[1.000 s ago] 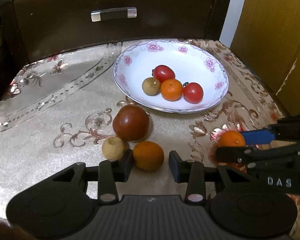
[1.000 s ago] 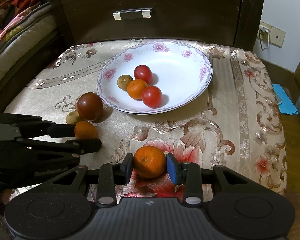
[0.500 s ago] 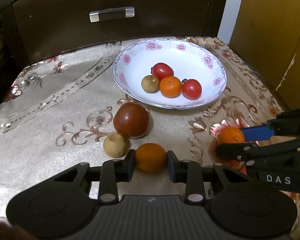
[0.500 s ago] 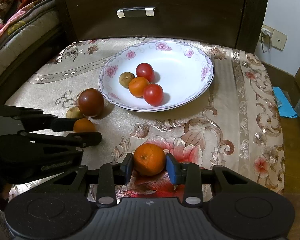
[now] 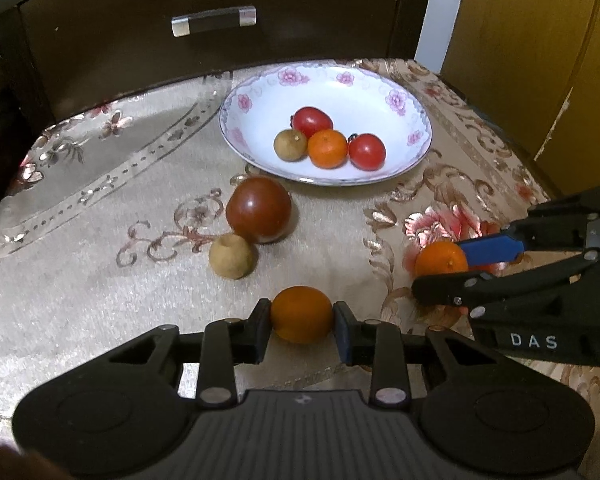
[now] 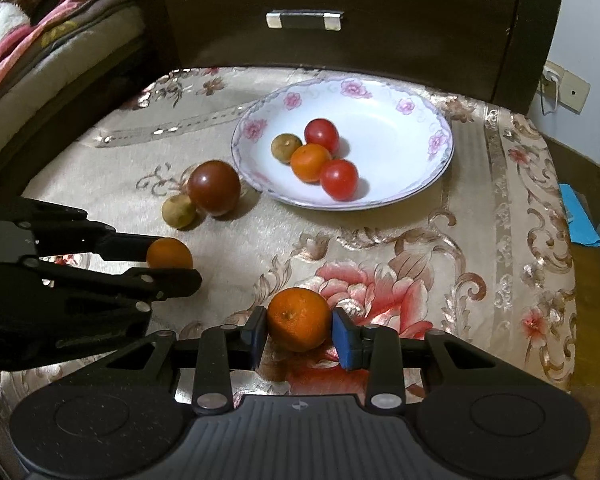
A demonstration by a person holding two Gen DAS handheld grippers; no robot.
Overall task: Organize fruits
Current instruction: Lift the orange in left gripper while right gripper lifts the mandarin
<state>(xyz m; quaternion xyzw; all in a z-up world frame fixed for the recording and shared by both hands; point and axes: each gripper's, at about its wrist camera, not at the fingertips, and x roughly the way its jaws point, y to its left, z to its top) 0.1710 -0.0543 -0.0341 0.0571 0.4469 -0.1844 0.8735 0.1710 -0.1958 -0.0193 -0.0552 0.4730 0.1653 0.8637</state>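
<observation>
My left gripper (image 5: pixel 301 325) is shut on a small orange tangerine (image 5: pixel 301 314), low over the floral cloth. My right gripper (image 6: pixel 300 330) is shut on a second tangerine (image 6: pixel 299 318) over the red flower print. Each gripper shows in the other's view: the right one (image 5: pixel 444 270) with its tangerine (image 5: pixel 440 258), the left one (image 6: pixel 172 264) with its tangerine (image 6: pixel 168 253). The white flowered plate (image 5: pixel 396 96) holds two red tomatoes, a tangerine and a brown longan. A dark red tomato (image 5: pixel 259 209) and a tan longan (image 5: pixel 231 256) lie on the cloth near the plate.
A dark wooden drawer front with a metal handle (image 5: pixel 214 21) stands behind the cloth-covered surface. A wooden panel (image 5: pixel 540 40) rises at the right, bedding (image 6: pixel 32 28) lies to the left, and a blue cloth (image 6: pixel 580 216) sits off the right edge.
The left gripper's jaws closed in onto the tangerine that lay between them. The right gripper kept its grip on its tangerine and barely moved.
</observation>
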